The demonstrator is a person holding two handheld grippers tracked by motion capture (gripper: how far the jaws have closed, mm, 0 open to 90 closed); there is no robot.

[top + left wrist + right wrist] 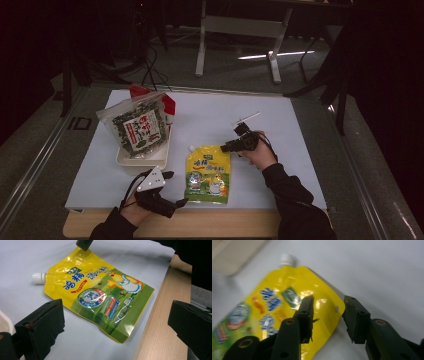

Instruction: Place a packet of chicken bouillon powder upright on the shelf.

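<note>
On the white mat (280,165) near the table's front edge lies the yellow-and-green spouted pouch (208,174), flat on its back with its white cap (190,148) pointing away from the person. At its far right corner works the right gripper (328,316): its jaws stand partly spread, one over the printed face and the other just off the edge beside the small punched hole, so the corner sits between them without the pads clearly pressing on it yet. Judging by that, the pick-up is only at the approach stage; the pinch, the lift and whatever placing follows are all left to do. Nearer the person, the left gripper (115,322) hovers off the pouch's lower left corner with its jaws spread wide and nothing between them, looking down on the pouch and the pale wooden table edge (160,335). Farther out to the left, a white tray (145,157) carries a clear bag of dark seaweed snacks (136,126) leaning upright, with a red packet (167,104) behind it; the pouch lies just beside this tray but apart from it.
</note>
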